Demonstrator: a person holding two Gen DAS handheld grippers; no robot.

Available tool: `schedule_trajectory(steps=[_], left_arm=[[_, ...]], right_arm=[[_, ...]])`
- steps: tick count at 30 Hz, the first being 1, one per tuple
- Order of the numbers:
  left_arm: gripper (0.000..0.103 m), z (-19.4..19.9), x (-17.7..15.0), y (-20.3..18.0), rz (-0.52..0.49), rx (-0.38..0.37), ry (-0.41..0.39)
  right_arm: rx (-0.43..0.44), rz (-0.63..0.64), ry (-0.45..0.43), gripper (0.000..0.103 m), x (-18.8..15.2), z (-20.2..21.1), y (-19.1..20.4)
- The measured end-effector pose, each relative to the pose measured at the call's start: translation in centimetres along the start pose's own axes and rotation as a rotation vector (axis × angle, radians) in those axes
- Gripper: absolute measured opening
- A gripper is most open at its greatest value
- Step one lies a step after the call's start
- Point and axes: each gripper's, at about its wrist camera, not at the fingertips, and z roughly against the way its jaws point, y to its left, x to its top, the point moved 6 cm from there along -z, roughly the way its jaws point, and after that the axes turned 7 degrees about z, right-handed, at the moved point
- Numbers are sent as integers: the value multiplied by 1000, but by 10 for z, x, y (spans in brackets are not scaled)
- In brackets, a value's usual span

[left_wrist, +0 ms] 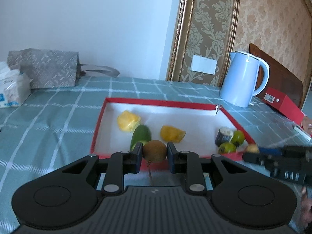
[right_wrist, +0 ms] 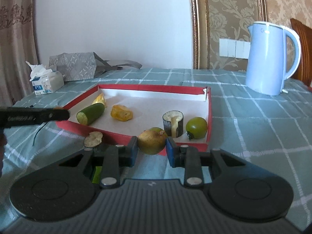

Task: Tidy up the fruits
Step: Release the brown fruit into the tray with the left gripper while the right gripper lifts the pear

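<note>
Left gripper (left_wrist: 154,152): I angled it downward, clamped on a kiwi (left_wrist: 155,150) at the red tray's (left_wrist: 159,102) near rim.
Right gripper (right_wrist: 151,143): I angled it downward, gripping a yellow-green round fruit (right_wrist: 152,140) at the same rim.

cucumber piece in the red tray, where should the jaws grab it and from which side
Probably the cucumber piece is best taken across its round middle, coming from above. It lies on its side in the red tray, cut end toward the near rim, with open space on both long flanks. The yellow piece lies apart, leaving room.
</note>
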Motion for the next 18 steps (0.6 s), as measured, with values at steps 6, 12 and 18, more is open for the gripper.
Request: schedule_trajectory(steps=[6,12,18], left_arm=[[26,-38,18,-17,-27,-12,21],[26,-70,19,-25,-60,2,54],[26,-80,14,-20,-67,47,67]], right_arm=[[-4,-11,-5,29,-1,-2,-4],[12,5,10,29,-4,-6,1],[23,22,17,29,-6,-8,7]])
